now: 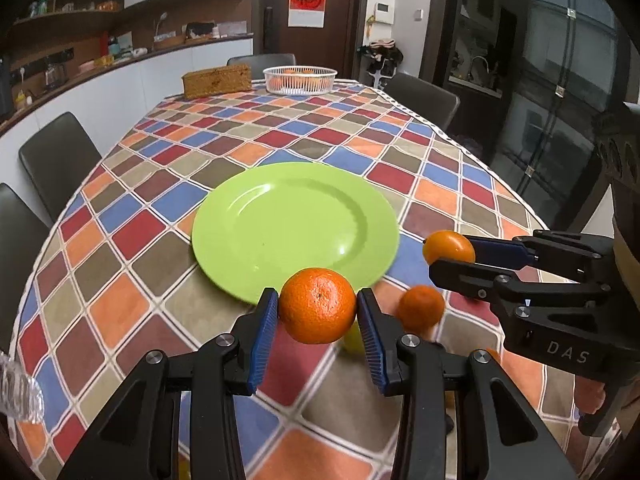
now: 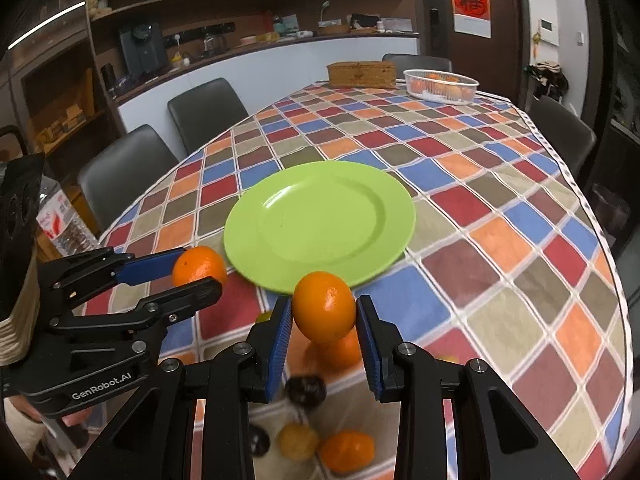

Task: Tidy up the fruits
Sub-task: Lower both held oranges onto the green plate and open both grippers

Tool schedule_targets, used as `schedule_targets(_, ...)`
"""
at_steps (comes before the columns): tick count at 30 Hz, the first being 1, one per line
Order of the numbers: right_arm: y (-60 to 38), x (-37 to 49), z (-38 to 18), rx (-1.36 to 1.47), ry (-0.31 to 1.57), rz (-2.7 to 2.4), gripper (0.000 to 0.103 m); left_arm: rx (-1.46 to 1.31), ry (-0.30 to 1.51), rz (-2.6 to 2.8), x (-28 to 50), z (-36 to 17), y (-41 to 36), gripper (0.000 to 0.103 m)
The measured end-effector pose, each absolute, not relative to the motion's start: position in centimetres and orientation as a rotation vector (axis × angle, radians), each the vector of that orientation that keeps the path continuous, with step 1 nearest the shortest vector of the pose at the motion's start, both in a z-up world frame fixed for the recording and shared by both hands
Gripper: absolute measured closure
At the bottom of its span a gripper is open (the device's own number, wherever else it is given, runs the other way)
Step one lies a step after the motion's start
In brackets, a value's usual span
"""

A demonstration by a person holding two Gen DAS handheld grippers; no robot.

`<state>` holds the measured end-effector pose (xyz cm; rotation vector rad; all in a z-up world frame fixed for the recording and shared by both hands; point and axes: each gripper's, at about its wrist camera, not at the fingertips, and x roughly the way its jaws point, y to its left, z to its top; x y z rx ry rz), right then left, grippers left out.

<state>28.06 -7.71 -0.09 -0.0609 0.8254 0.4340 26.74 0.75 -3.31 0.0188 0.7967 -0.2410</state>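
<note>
Checkered tablecloth (image 1: 280, 128), one green plate (image 1: 296, 224); each gripper (image 1: 318, 312) (image 2: 324, 312) clamps one orange (image 1: 318, 306) (image 2: 325, 306).

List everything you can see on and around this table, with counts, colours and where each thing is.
Plate: one, green, bare, mid-table.
Held oranges: two, orange; one in the left gripper, one in the right.
Loose fruit: several, orange, yellow and dark, on the near cloth below the grippers; exact count unclear.
Basket: one, white, far end, orange fruit inside.
Box: one, brown woven, beside the basket.
Tablecloth: one, multicoloured diamonds.
Chairs: several, dark, around the table.
Left gripper: black, blue pads.
Right gripper: same.
</note>
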Motion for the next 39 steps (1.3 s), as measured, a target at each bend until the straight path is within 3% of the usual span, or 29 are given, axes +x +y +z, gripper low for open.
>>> schedule_targets(22, -5.2, 36.9, -3.0, -0.087, 0.978, 0.466, 0.069, -0.02, 0.958, -0.241, 34.9, -6.1, 2.6, 0.063)
schedule_targets(26, -5.3, 37.1, -3.0, -0.095, 0.968, 0.455, 0.069, -0.005, 0.936, -0.23, 34.5, -5.8, 2.5, 0.053)
schedule_targets(35, -6.5, 34.5, -0.8, -0.086, 0.903, 0.443, 0.067, 0.046, 0.854, -0.193, 31.1, -3.2, 2.1, 0.053)
schedule_targets(39, -6.9, 32.3, 0.7, -0.095, 0.85, 0.446, 0.067, 0.048, 0.804, -0.208, 28.5, -1.9, 1.7, 0.047)
